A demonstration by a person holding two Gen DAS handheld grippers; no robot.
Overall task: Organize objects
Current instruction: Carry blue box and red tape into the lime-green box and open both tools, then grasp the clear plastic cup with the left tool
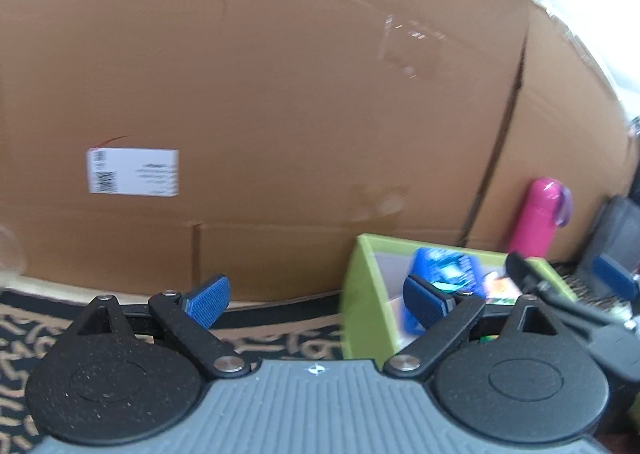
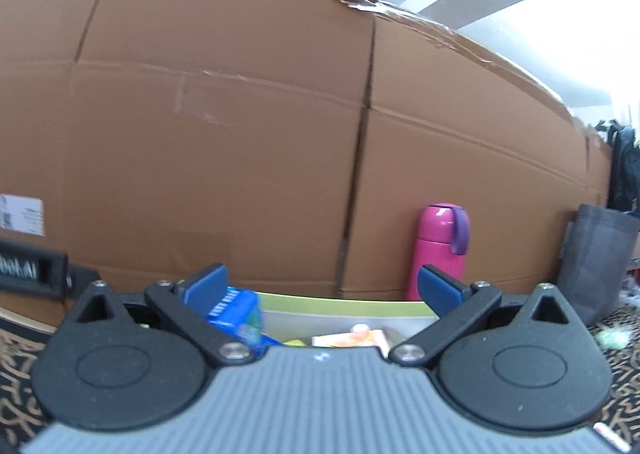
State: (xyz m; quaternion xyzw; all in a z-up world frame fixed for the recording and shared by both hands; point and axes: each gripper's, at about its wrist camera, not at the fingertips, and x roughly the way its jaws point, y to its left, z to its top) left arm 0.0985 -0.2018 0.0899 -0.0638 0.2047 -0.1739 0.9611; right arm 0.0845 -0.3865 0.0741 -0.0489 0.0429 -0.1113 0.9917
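A lime-green open box (image 1: 362, 294) stands on the rug against the cardboard. It holds a blue packet (image 1: 444, 270) and an orange-and-white packet (image 2: 352, 339). In the right wrist view the box's far wall (image 2: 344, 308) and the blue packet (image 2: 236, 314) sit just below my right gripper (image 2: 324, 290), which is open and empty above the box. My left gripper (image 1: 316, 300) is open and empty, left of the box. The right gripper (image 1: 568, 286) shows at the right edge of the left wrist view.
A big cardboard sheet (image 1: 280, 94) fills the background. A pink bottle (image 2: 438, 254) with a purple strap stands against it, also seen in the left wrist view (image 1: 536, 218). A grey fabric bin (image 2: 596, 266) is at the right. The floor has a black-and-tan patterned rug (image 1: 280, 342).
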